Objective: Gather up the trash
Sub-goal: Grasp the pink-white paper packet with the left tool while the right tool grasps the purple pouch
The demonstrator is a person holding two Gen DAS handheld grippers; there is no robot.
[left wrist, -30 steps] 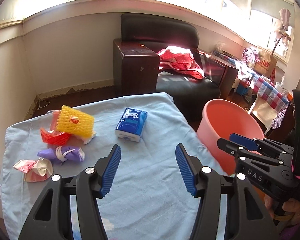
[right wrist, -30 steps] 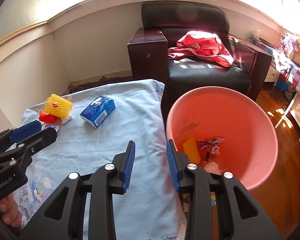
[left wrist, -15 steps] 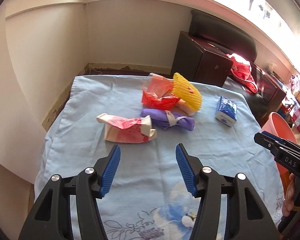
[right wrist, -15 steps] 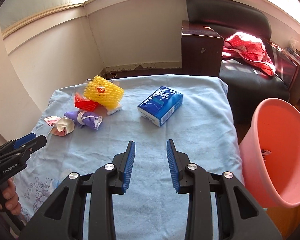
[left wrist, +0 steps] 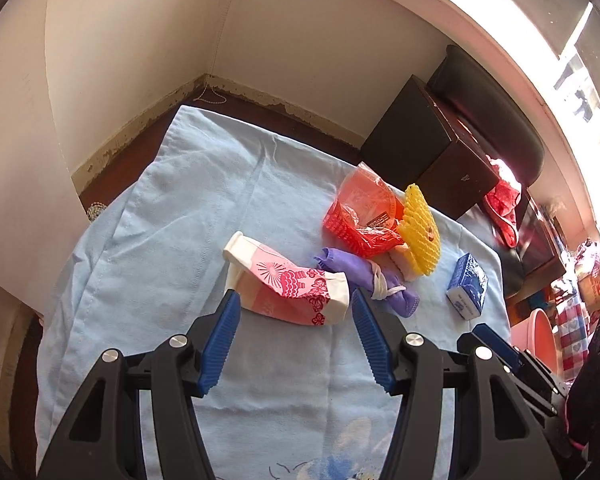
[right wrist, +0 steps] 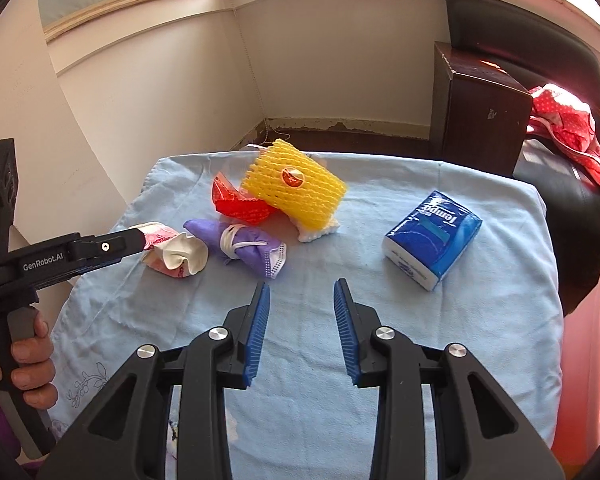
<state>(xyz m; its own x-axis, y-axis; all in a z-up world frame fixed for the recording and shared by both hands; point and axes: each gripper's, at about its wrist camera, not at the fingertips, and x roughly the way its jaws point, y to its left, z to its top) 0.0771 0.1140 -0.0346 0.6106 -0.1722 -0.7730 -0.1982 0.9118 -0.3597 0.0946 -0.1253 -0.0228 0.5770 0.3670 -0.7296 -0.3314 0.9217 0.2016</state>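
A crushed pink-and-white paper cup (left wrist: 288, 288) lies on the light blue tablecloth (left wrist: 172, 220), and my left gripper (left wrist: 296, 300) stands open with its blue fingertips on either side of the cup's near edge. In the right wrist view the left gripper (right wrist: 134, 242) reaches the cup (right wrist: 176, 258) from the left. Beside the cup lie a purple mask (right wrist: 248, 250), a red wrapper (right wrist: 240, 206) and a yellow foam net (right wrist: 296, 188). My right gripper (right wrist: 302, 290) hovers open and empty just short of the mask. The pink bucket (left wrist: 534, 336) stands at the right.
A blue tissue pack (right wrist: 432, 236) lies on the cloth to the right of the pile. Behind the table stand a dark wooden cabinet (right wrist: 480, 104) and a black armchair with a red dotted cloth (right wrist: 564, 128). Walls close in on the left and far sides.
Both grippers have swung left from the bucket toward the trash pile. The left one has rolled and come down onto the paper cup. The right one now faces the purple mask.
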